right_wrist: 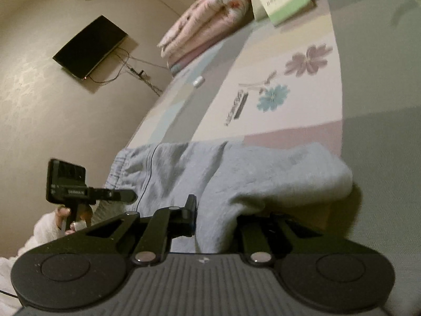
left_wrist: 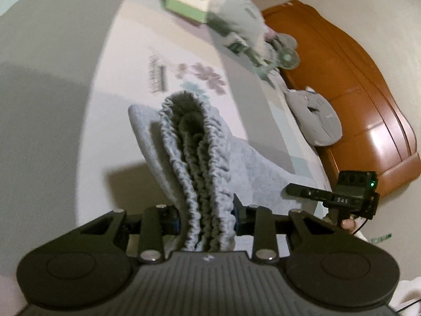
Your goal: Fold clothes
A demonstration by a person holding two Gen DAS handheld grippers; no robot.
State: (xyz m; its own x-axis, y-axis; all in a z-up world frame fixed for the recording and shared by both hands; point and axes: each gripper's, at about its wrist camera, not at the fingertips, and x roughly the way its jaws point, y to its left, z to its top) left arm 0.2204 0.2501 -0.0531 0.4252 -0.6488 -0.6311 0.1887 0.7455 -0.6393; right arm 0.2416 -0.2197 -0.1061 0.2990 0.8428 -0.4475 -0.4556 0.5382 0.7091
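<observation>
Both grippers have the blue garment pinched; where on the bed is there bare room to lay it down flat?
The widest free patch is the bedspread just beyond the blue garment, around the printed flowers. The grey band beside it is also bare. It gets crowded farther off: the folded pink quilt and the green-and-white box. The grey plush toy lies by the wooden headboard.

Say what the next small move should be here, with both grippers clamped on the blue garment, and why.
Probably carry both held edges forward together over the part that lies on the bed, then lower them. The left gripper pinches the gathered waistband, the right gripper pinches the garment at another edge, and the far end rests on the bedsheet, so a fold looks half made.
</observation>
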